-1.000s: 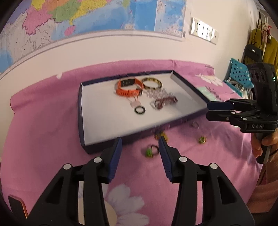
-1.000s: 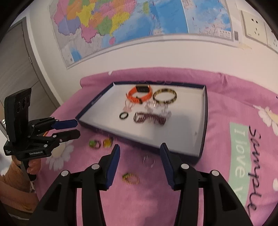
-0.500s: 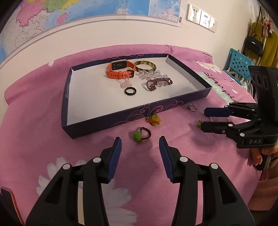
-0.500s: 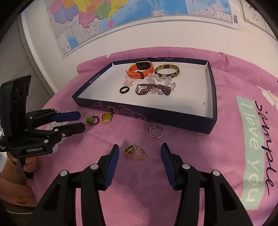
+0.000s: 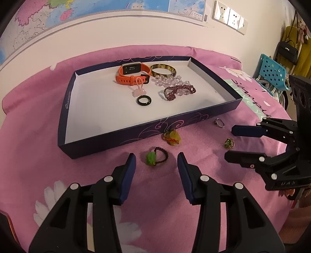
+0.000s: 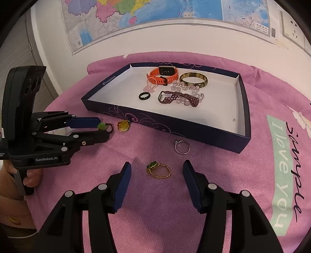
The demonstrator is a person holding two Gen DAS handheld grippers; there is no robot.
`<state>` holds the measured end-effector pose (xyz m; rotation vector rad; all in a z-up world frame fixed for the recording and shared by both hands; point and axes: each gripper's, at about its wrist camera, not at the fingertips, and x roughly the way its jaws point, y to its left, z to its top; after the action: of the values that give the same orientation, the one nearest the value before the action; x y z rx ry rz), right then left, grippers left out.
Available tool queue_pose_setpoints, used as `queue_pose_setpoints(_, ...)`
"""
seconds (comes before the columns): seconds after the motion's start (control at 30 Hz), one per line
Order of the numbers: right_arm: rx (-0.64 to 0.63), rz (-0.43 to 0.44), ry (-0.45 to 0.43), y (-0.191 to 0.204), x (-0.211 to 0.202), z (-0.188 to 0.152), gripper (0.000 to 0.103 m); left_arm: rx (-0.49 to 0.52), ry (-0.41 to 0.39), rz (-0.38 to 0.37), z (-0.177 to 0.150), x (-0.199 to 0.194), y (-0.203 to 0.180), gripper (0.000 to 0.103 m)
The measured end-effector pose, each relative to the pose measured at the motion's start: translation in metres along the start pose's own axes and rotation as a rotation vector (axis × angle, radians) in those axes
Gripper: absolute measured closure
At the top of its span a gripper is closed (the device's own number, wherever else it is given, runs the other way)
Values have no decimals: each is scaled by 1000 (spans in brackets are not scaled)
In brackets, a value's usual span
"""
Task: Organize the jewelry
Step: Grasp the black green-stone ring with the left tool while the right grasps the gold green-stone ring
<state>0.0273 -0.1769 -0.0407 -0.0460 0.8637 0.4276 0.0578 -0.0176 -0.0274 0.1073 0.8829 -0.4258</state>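
Observation:
A dark blue tray (image 5: 194, 118) (image 6: 175, 124) on the pink cloth holds an orange watch (image 5: 134, 75), a bangle (image 5: 163, 70), bead bracelets (image 5: 179, 90) and a black ring (image 5: 144, 101). Loose on the cloth lie a green-stone bead ring (image 5: 155, 156) (image 6: 104, 126), a yellow pendant (image 5: 172, 138) (image 6: 123, 125), a silver ring (image 5: 219, 123) (image 6: 182, 146) and a gold ring with a green stone (image 5: 229, 143) (image 6: 159, 169). My left gripper (image 5: 156, 158) (image 6: 98, 129) is open around the green bead ring. My right gripper (image 6: 156, 172) (image 5: 231, 144) is open around the gold ring.
A wall with a map (image 6: 155, 15) and sockets (image 5: 229, 16) stands behind the table. A blue chair (image 5: 272, 74) and hanging bags (image 5: 289, 48) are at the far right. The cloth has printed lettering (image 6: 291, 171) on the right.
Both grippers have come down and forward toward the cloth. The left now brackets the green bead ring and the right brackets the gold ring. Both stay open.

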Motion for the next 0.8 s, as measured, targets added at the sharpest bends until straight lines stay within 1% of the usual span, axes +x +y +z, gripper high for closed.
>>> queue_pose_setpoints(0.13,0,-1,0,0,0,0,49,-1,2,7,1,3,-1,62)
queue_pose_setpoints(0.2,-2,-3,1,0,0,0,49,1,2,10,1,3,-2,68)
queue_pose_setpoints(0.27,-4,-4,1,0,0,0,49,0,1,15,1,3,-1,71)
queue_pose_setpoints(0.37,0,-3,0,0,0,1,49,-3,0,13,1,3,-1,80)
queue_pose_setpoints(0.57,1,-3,0,0,0,0,51,-4,-3,5,-3,0,-2,81)
queue_pose_setpoints(0.77,-7,-6,1,3,0,0,63,-19,-5,-15,-7,-4,-2,81)
queue_pose_setpoints(0.8,-13,-14,3,4,0,0,68,-21,-6,-16,-8,-5,-2,81)
